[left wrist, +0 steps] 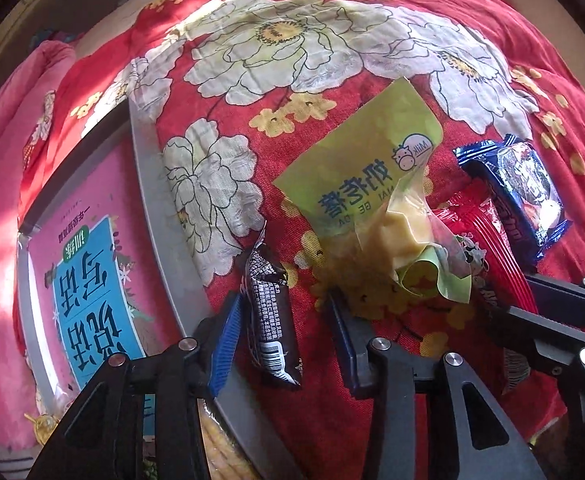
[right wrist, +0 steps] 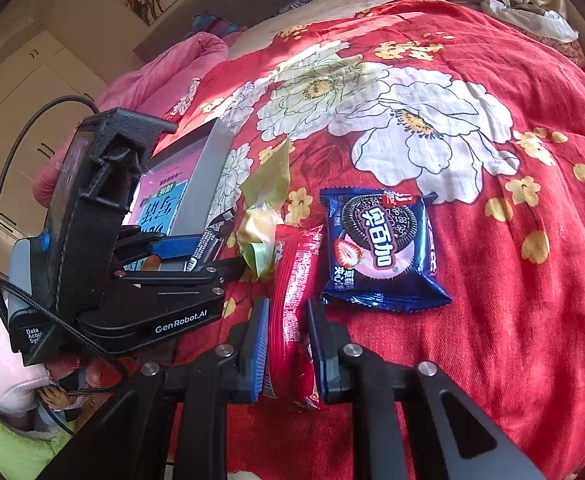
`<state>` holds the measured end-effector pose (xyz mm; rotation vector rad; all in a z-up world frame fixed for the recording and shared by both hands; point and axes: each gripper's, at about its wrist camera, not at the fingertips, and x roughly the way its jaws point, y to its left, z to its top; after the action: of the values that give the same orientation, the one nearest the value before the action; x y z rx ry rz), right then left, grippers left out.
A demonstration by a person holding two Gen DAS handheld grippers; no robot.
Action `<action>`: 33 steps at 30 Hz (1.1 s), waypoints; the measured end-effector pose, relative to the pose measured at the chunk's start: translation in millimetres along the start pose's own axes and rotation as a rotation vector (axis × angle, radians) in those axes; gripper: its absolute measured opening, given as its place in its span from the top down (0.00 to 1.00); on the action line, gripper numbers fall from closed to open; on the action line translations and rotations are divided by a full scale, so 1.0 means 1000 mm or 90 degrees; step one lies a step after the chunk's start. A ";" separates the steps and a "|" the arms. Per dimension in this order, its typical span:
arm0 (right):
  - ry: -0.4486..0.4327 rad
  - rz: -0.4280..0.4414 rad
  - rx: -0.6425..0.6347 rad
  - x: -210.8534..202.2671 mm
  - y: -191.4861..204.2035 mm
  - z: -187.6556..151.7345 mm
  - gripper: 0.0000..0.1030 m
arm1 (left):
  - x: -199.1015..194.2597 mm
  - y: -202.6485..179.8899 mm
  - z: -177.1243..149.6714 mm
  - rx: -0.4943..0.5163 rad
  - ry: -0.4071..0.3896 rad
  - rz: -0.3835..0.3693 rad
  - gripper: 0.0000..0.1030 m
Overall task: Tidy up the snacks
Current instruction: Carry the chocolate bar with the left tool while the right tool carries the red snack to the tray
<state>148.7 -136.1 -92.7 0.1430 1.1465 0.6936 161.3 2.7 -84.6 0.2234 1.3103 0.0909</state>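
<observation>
**Snack sort: early stage, nothing boxed that I can confirm**

Nearest my left lens, my left gripper [left wrist: 280, 320] stands with its jaws wide. Between them lies a black bar [left wrist: 270, 312], close to the left finger; I cannot tell whether that finger touches it, and the right finger is well clear. I judge it not gripped.

Left of that gripper sits the grey box [left wrist: 160, 216], with a pink book [left wrist: 88, 280] lying in it. No snack shows on the visible part of the box floor; the near corner is hidden by my finger.

Right of the bar, a green pack [left wrist: 356, 168] lies partly opened on the red quilt [left wrist: 372, 32], its lower end crumpled over the red pack [left wrist: 492, 236]. Furthest right lies the blue pack [left wrist: 528, 192], flat and touched by neither gripper.

My right gripper [right wrist: 288, 344] has its jaws narrow around the near end of the red pack [right wrist: 292, 312]; both pads appear to meet the wrapper, so I judge it held or nearly so.

Judgement: four snacks remain on the quilt. Two are being addressed, two are untouched. Most of the task is left.
</observation>
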 end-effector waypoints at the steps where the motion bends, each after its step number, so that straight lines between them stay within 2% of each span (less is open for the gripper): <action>1: 0.003 -0.006 -0.004 0.002 0.001 0.000 0.81 | -0.002 0.002 -0.002 -0.004 -0.010 -0.003 0.63; 2: 0.006 -0.011 -0.007 0.005 0.001 0.001 0.81 | -0.005 0.002 -0.005 -0.012 -0.019 -0.005 0.73; 5: 0.014 -0.023 -0.012 0.011 0.001 0.001 0.81 | -0.012 0.018 -0.011 -0.056 -0.043 -0.050 0.78; 11: 0.007 -0.005 -0.004 0.008 0.000 0.001 0.84 | -0.018 0.025 -0.019 -0.113 -0.071 -0.160 0.80; 18: -0.041 0.041 0.017 -0.016 0.000 -0.001 0.85 | -0.042 0.030 -0.036 -0.141 -0.106 -0.240 0.83; 28: -0.120 0.066 -0.059 -0.040 0.037 0.003 0.85 | -0.095 0.063 -0.055 -0.181 -0.204 -0.269 0.83; 33: -0.146 0.067 -0.117 -0.047 0.065 0.003 0.85 | -0.116 0.086 -0.071 -0.203 -0.236 -0.253 0.83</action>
<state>112.0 -111.3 -25.6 0.1235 0.8564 0.8494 68.3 72.1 26.5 -0.2830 0.9336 -0.0781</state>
